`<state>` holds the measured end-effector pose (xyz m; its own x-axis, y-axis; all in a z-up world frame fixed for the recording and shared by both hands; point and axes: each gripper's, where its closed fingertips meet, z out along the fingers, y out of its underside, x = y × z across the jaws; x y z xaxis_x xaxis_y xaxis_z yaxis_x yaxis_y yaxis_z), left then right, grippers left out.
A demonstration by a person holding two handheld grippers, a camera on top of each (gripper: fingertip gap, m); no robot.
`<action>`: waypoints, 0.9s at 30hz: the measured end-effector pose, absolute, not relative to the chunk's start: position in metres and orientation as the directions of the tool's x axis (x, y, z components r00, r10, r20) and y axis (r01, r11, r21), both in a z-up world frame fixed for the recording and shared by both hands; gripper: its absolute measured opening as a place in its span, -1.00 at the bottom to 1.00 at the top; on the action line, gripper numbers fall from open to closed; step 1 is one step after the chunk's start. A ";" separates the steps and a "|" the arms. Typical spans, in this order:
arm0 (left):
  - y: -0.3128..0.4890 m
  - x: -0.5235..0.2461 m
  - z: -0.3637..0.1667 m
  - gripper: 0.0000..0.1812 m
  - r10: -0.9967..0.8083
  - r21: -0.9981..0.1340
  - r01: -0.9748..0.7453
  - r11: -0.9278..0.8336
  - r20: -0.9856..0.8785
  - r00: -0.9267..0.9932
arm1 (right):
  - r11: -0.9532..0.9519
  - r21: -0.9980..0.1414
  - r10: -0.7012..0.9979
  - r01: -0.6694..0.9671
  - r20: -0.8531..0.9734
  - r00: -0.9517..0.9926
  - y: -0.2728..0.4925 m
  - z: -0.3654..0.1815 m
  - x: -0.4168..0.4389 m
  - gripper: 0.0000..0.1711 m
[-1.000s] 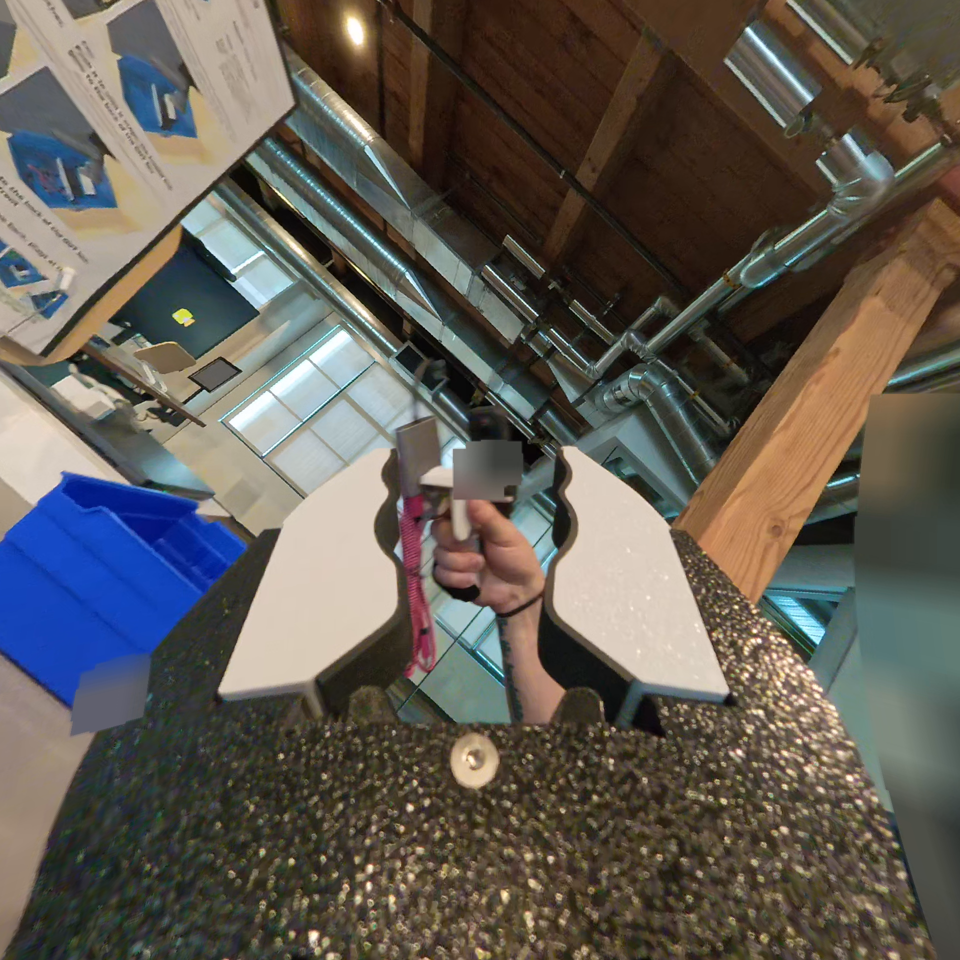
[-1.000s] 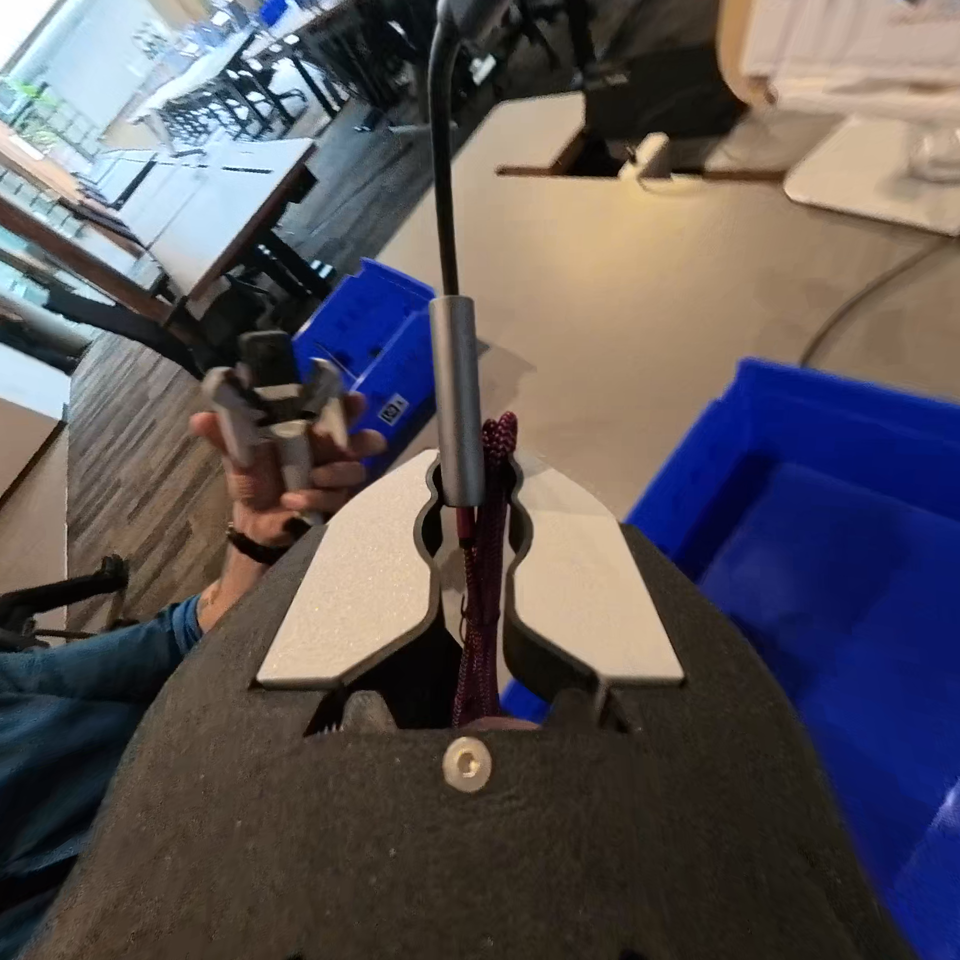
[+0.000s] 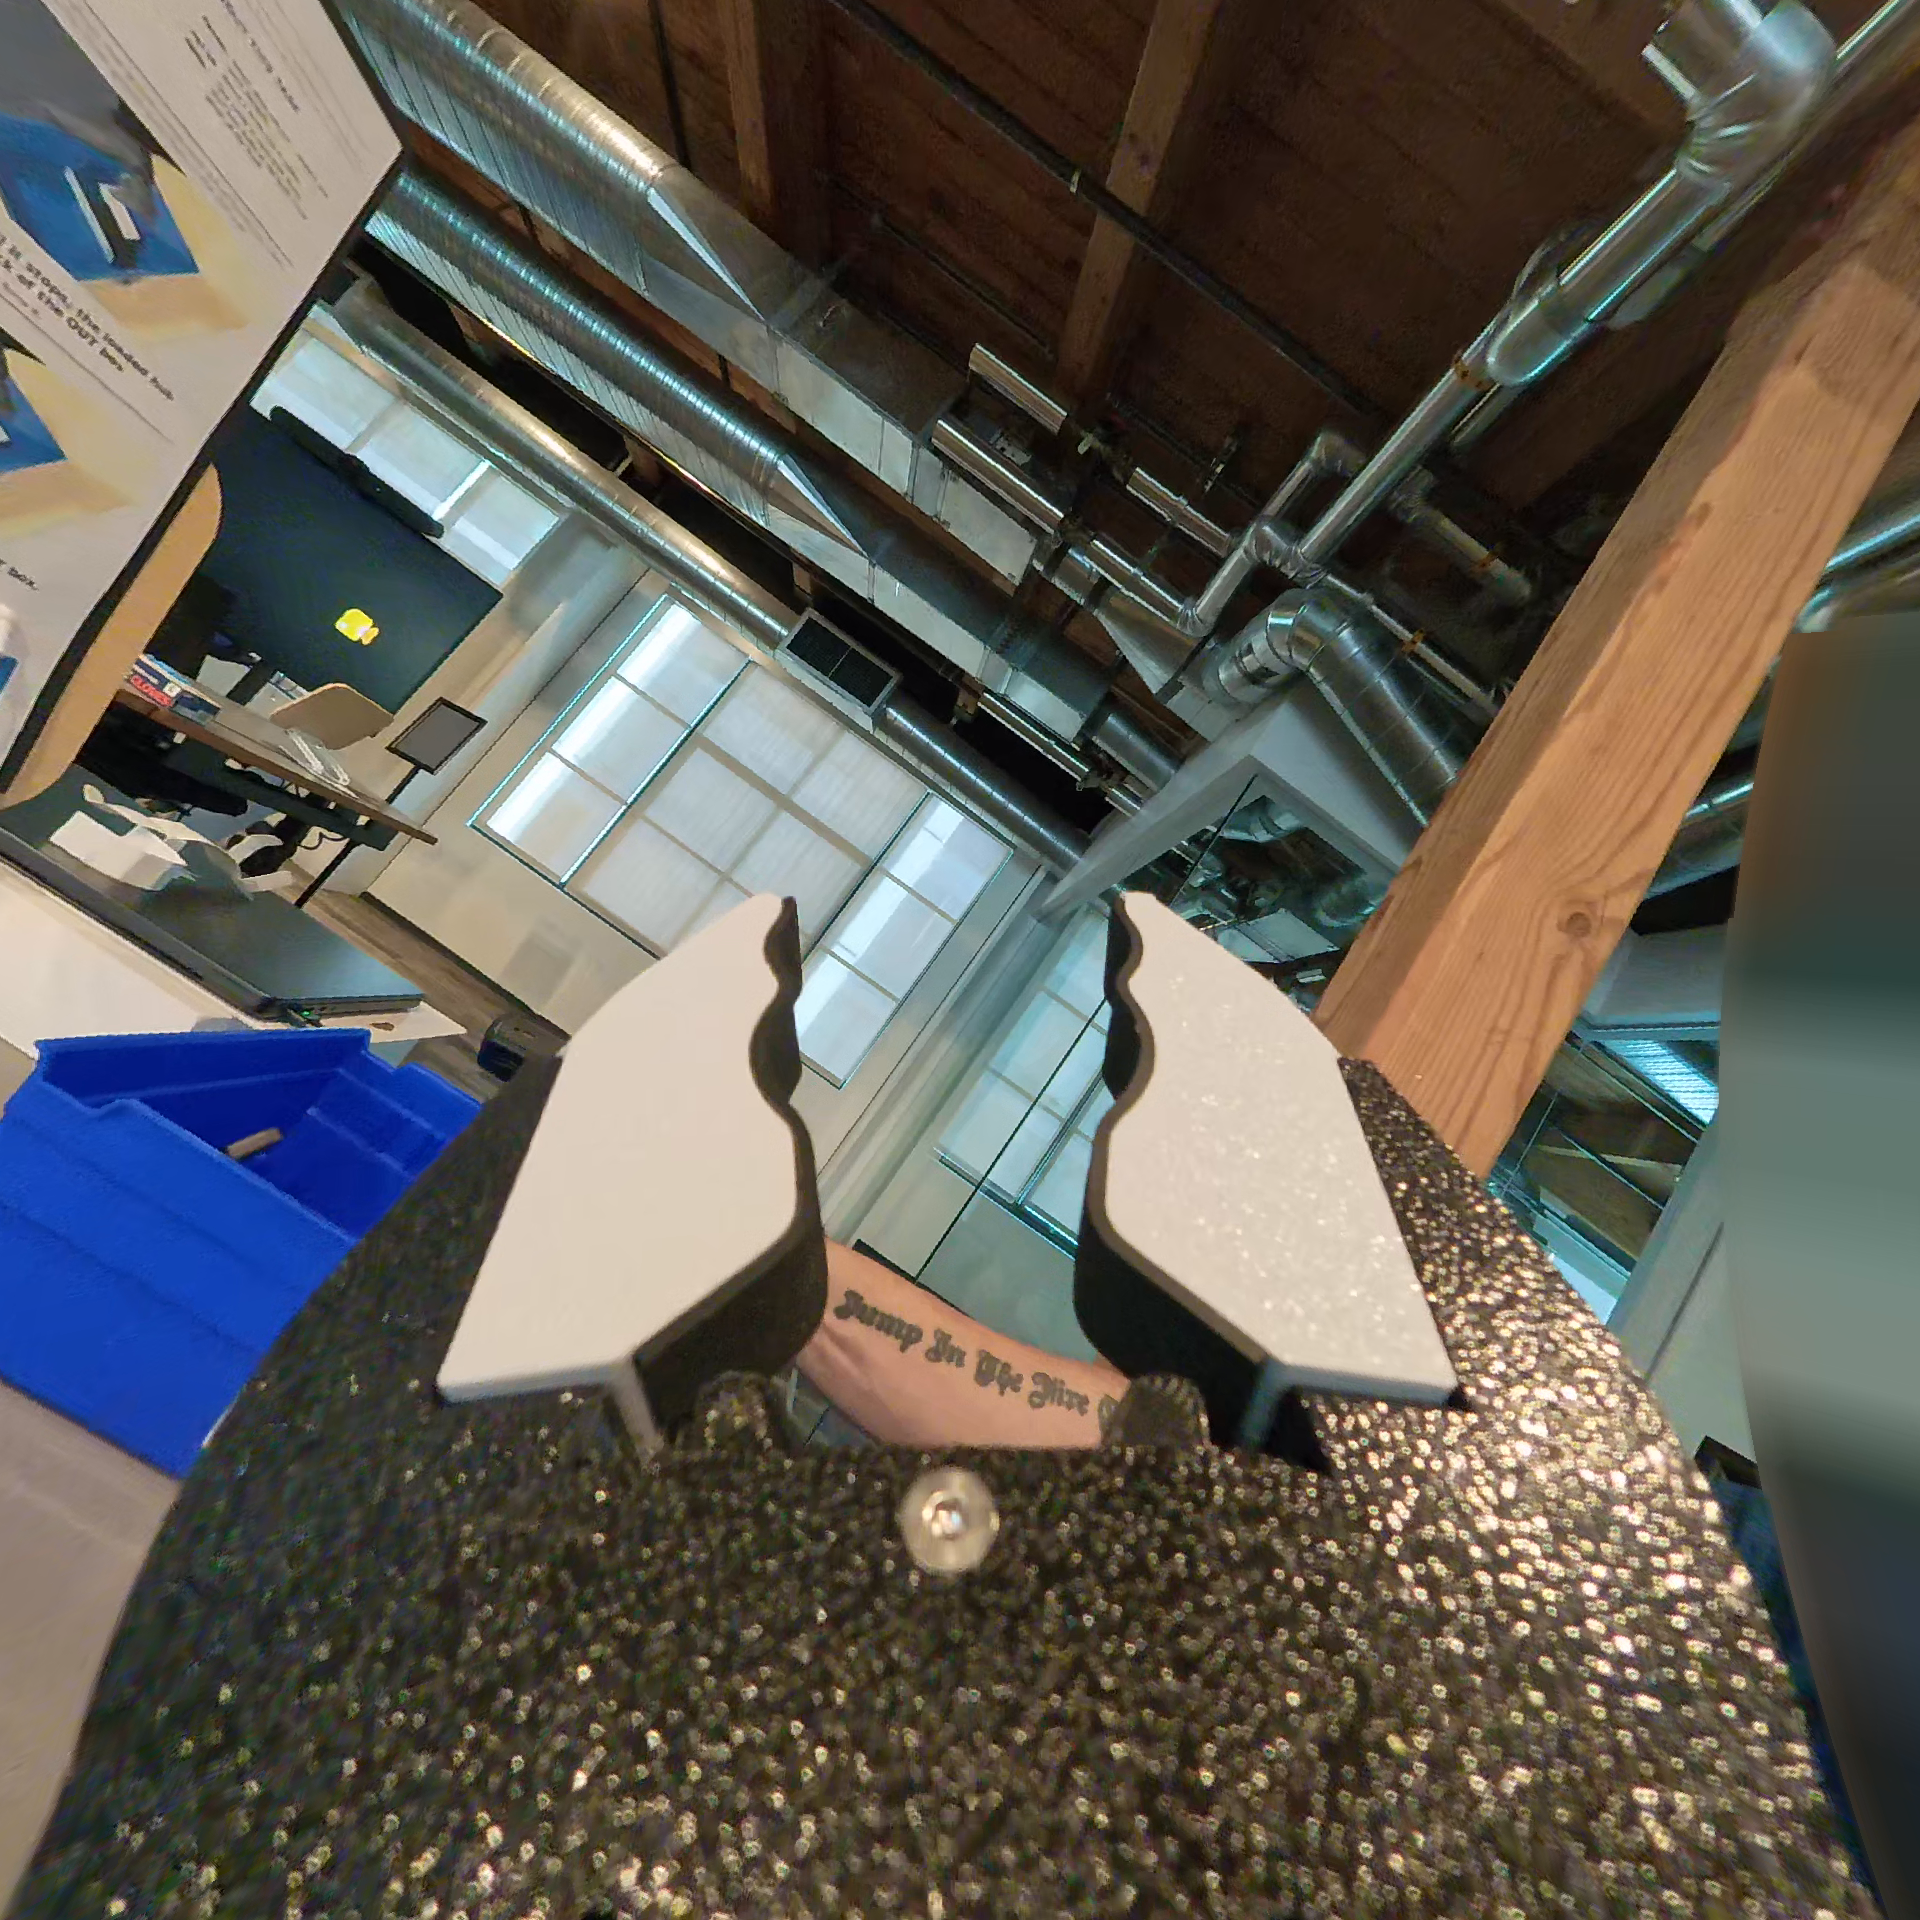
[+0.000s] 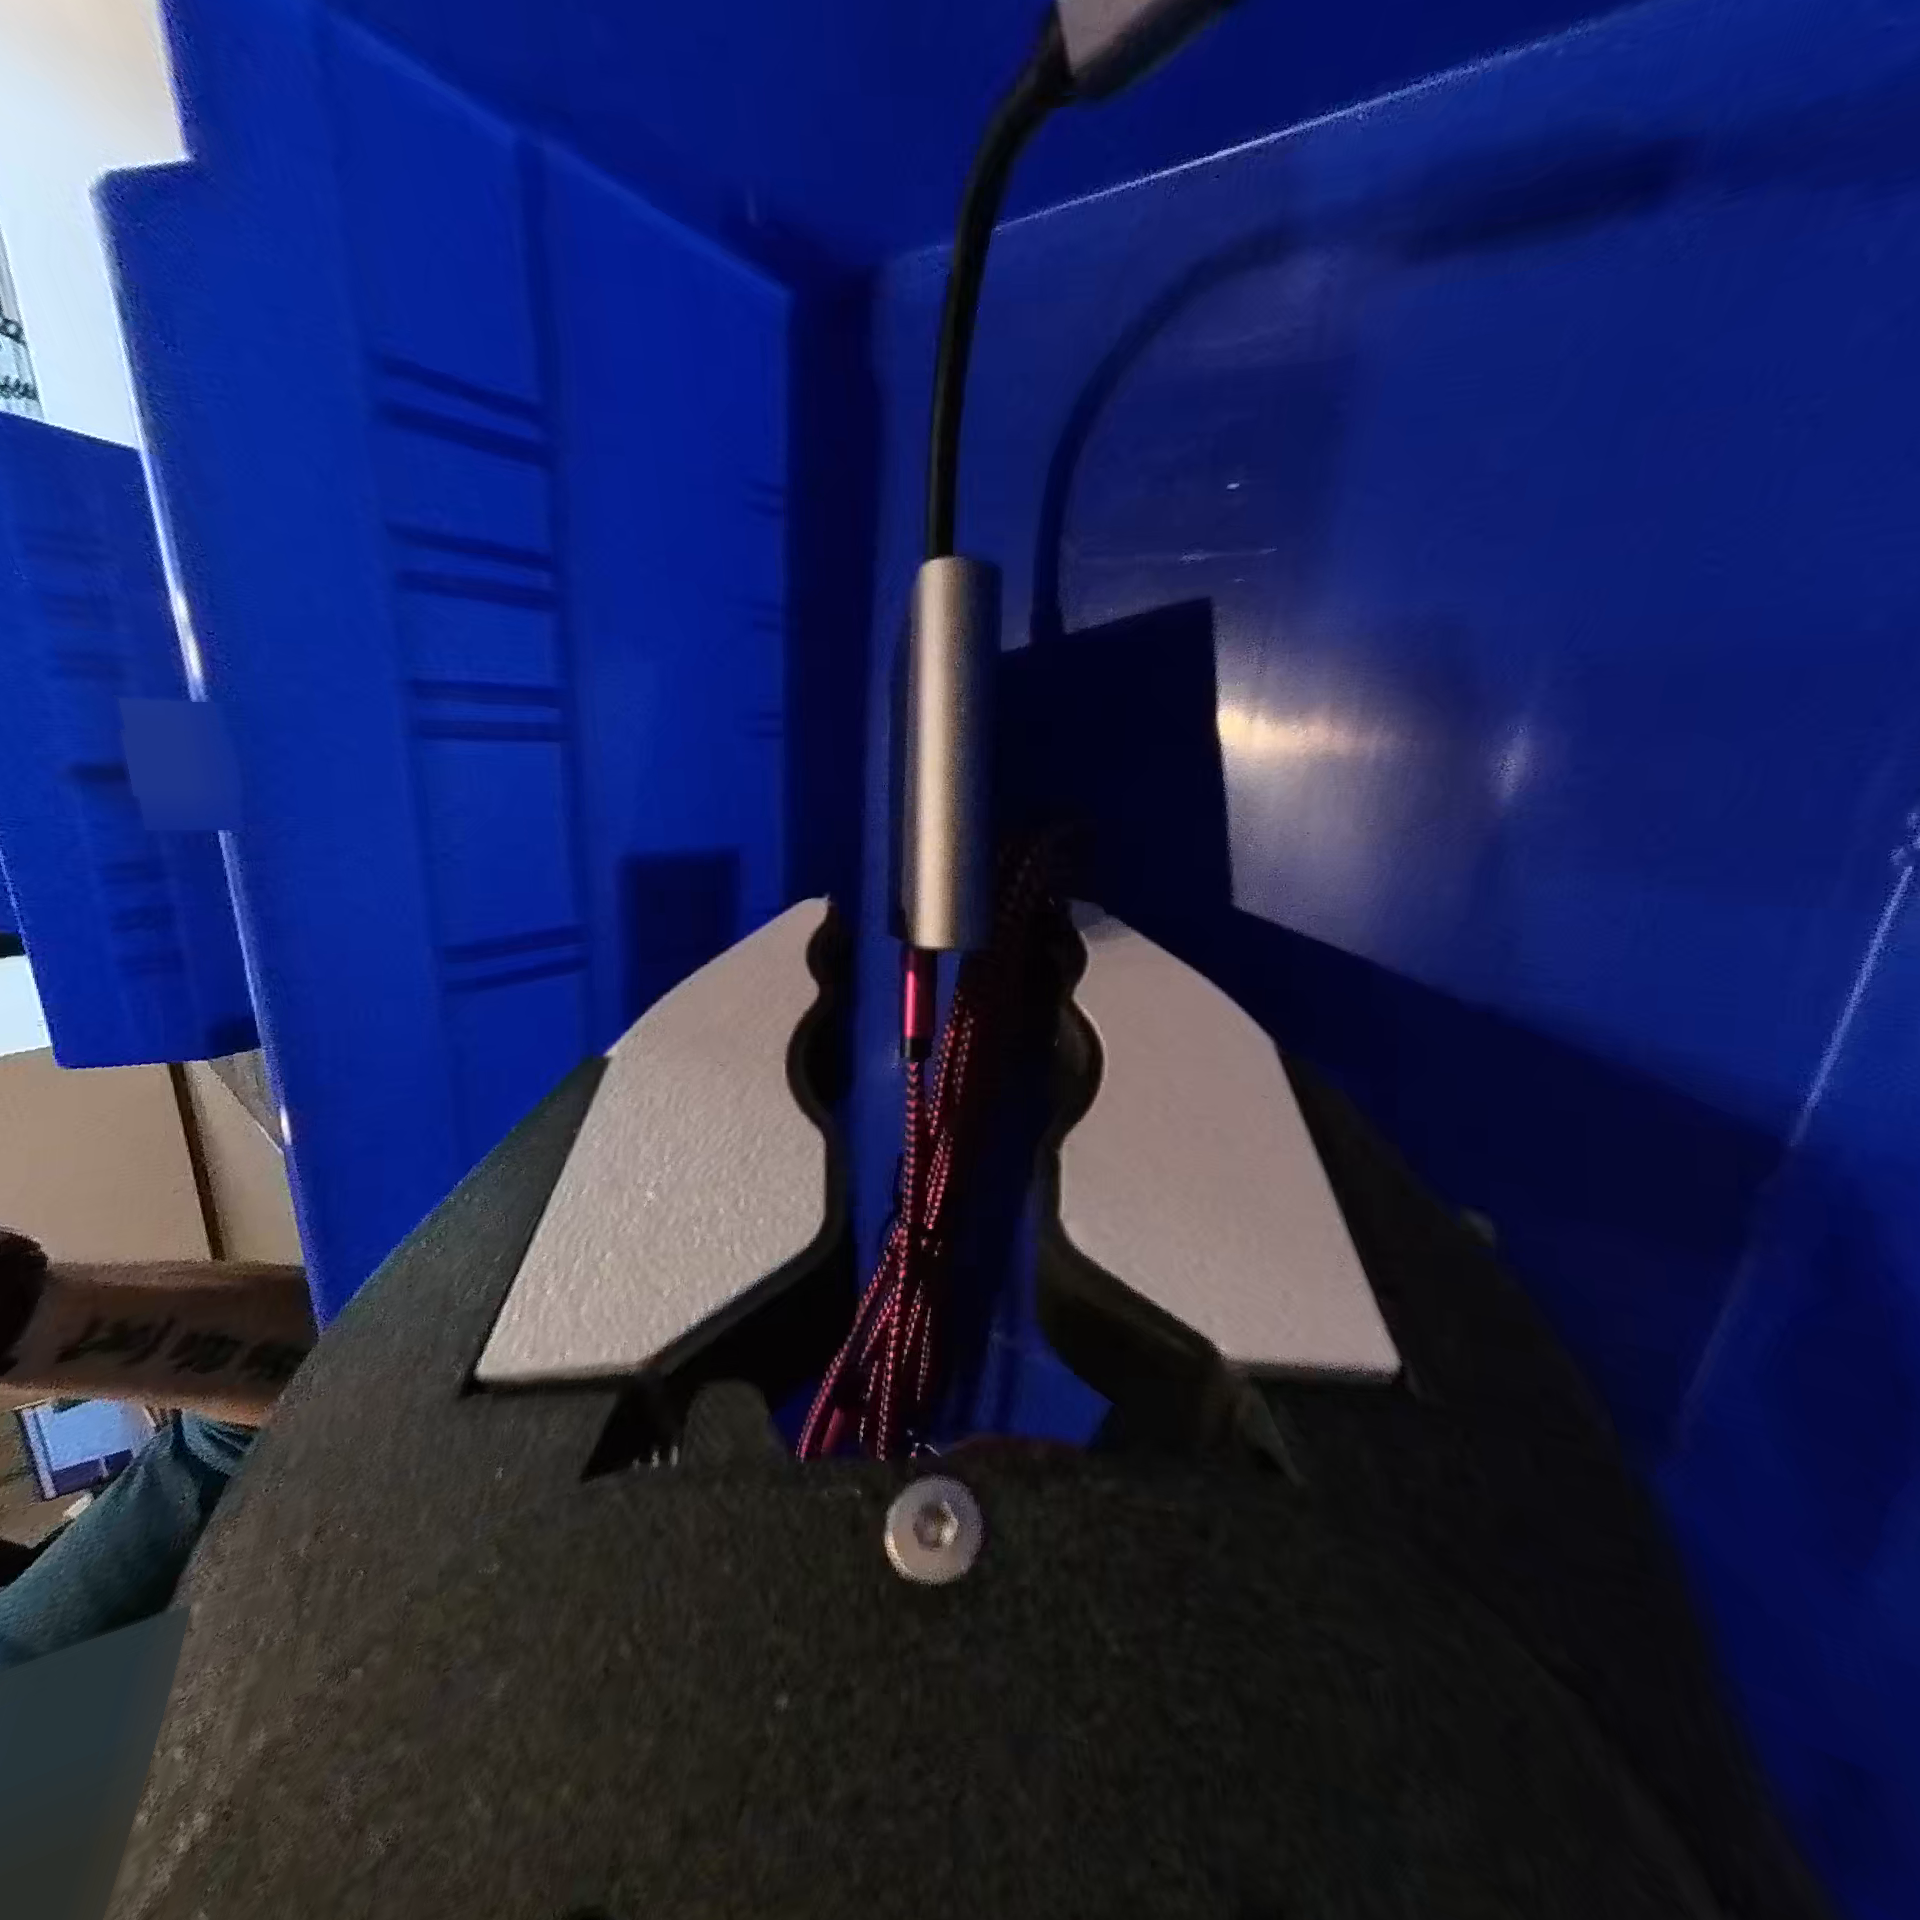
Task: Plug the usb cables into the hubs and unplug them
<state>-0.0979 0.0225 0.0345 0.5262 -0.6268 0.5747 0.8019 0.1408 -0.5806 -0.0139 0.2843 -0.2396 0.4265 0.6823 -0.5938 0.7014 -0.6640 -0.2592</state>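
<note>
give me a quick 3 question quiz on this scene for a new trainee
1. True or false: the left gripper is holding a cable.
2. What sits between the fingers of the right gripper?
A. a screwdriver
B. a grey hub with a red braided cable plugged into it
C. nothing
3. Fill in: the right gripper is inside a ____ bin.

Key: 1 false, it is open and empty, aimed up at the ceiling pipes. 2 B; the jaws are apart, so whether they grip it cannot be told. 3 blue.
</note>
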 end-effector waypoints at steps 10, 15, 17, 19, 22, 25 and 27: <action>0.026 -0.092 0.035 -0.38 -0.620 -0.622 0.773 0.125 0.560 0.550 | -0.549 -0.428 0.825 0.718 -0.418 0.381 0.297 -0.191 -0.016 -0.51; 0.024 -0.092 0.046 -0.38 -0.598 -0.690 0.717 0.101 0.533 0.598 | -0.348 -0.585 0.937 0.733 -0.200 0.285 0.285 -0.125 -0.032 -0.51; 0.017 -0.095 0.050 -0.38 -0.576 -0.751 0.657 0.074 0.505 0.642 | -0.251 -0.637 0.967 0.729 -0.131 0.218 0.264 -0.098 -0.046 -0.52; 0.002 -0.102 0.052 -0.36 -0.523 -0.830 0.556 0.040 0.456 0.720 | -0.154 -0.675 0.988 0.722 -0.089 0.127 0.234 -0.075 -0.061 -0.52; -0.033 -0.130 0.051 -0.35 -0.396 -0.928 0.372 -0.006 0.343 0.851 | -0.017 -0.711 1.000 0.703 -0.026 -0.001 0.188 -0.055 -0.082 -0.52; -0.074 -0.170 0.043 -0.35 -0.242 -0.977 0.183 -0.114 0.206 0.948 | 0.085 -0.723 0.994 0.686 0.014 -0.109 0.148 -0.052 -0.099 -0.53; -0.101 -0.197 0.035 -0.34 -0.166 -0.972 0.094 -0.214 0.131 0.977 | 0.136 -0.721 0.986 0.680 0.030 -0.165 0.128 -0.056 -0.109 -0.53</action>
